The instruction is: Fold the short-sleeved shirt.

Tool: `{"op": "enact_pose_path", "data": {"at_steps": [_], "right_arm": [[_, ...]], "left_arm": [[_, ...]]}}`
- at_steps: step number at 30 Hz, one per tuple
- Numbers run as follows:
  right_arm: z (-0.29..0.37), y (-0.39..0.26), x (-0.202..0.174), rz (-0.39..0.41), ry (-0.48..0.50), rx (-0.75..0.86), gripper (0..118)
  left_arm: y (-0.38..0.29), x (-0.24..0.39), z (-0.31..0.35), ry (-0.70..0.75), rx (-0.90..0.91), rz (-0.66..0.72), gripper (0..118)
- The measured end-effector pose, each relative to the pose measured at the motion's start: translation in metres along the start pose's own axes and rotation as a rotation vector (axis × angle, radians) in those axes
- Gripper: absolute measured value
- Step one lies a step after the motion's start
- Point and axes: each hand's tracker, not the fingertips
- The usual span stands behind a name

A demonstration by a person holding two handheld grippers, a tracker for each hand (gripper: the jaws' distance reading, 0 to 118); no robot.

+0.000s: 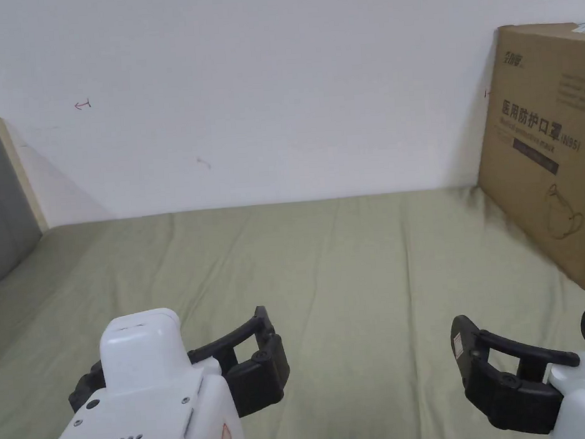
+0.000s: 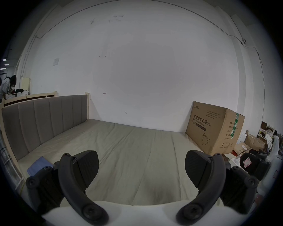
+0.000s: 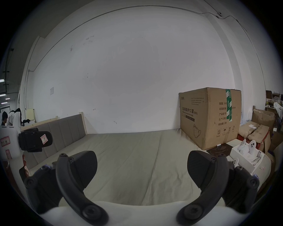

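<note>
Hovering over the near edge of a bed, the left gripper (image 2: 141, 165) and the right gripper (image 3: 142, 165) are both released, each with its black jaws spread wide and nothing between them. The olive-green sheet (image 1: 351, 269) lies bare and lightly creased from the grippers to the white wall (image 1: 243, 76), leaving broad open room ahead.

A padded grey headboard (image 2: 46, 119) bounds the bed on the left. A large cardboard box (image 1: 556, 148) stands on the far right corner against the wall. Its faces carry dark printed lettering, a line drawing of a face mask, handling symbols and a strip of green-and-white tape (image 3: 228, 105). A small red pen mark (image 1: 83, 105) sits on the wall above the headboard.

Each gripper bears a red-bordered sticker on an outer jaw, one seen in the left gripper view (image 2: 248, 162) and one in the right gripper view (image 3: 43, 138); the writing is too small to make out.

A piece of blue fabric (image 2: 39, 165) lies at the near left edge of the bed, just behind the left gripper's jaw; whether it is the short-sleeved shirt cannot be told. Beyond the bed's right edge are flattened cartons (image 3: 257, 133) and an open white box (image 3: 248, 154).
</note>
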Motion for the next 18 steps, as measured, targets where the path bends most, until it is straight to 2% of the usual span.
{"op": "enact_pose_path", "data": {"at_steps": [10, 14, 18], "right_arm": [[-0.0066, 0.0021, -0.0055, 0.012, 0.019, 0.006, 116], [-0.0038, 0.0021, -0.007, 0.022, 0.021, 0.0, 117], [0.0007, 0.0043, -0.0075, 0.024, 0.024, 0.008, 116]], "left_arm": [[-0.0031, 0.0046, -0.0036, -0.04, -0.02, 0.015, 114], [-0.0037, 0.0082, -0.0022, -0.001, -0.038, 0.006, 114], [-0.0044, 0.0017, 0.0, -0.061, -0.037, 0.084, 114]]}}
